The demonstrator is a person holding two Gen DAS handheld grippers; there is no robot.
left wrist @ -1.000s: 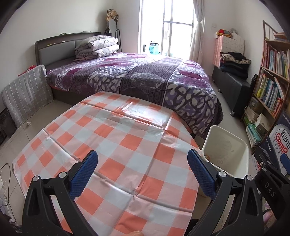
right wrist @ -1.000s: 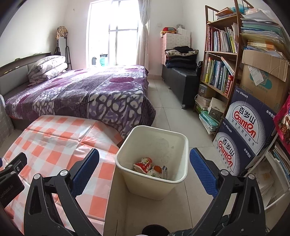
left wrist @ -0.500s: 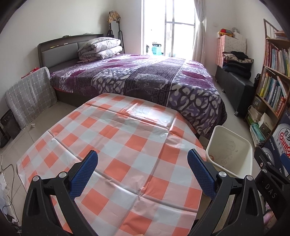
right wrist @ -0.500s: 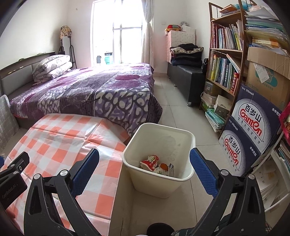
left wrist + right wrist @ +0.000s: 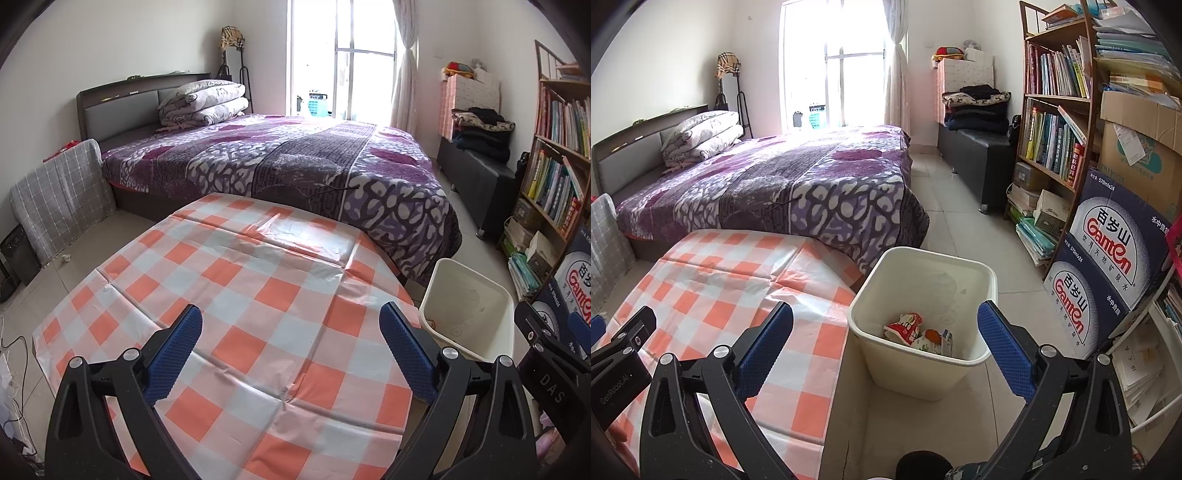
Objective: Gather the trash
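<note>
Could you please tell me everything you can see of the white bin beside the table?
The bin is an off-white, squarish tub with rounded corners and a rolled rim, seemingly plastic. It stands upright and open on the tiled floor, right beside the checked tablecloth, with the bed behind it; whether it touches the cloth is unclear. Its inner walls look faintly smudged. At the bottom lie a few crumpled wrappers, red, orange and white. Neither gripper touches it.
</note>
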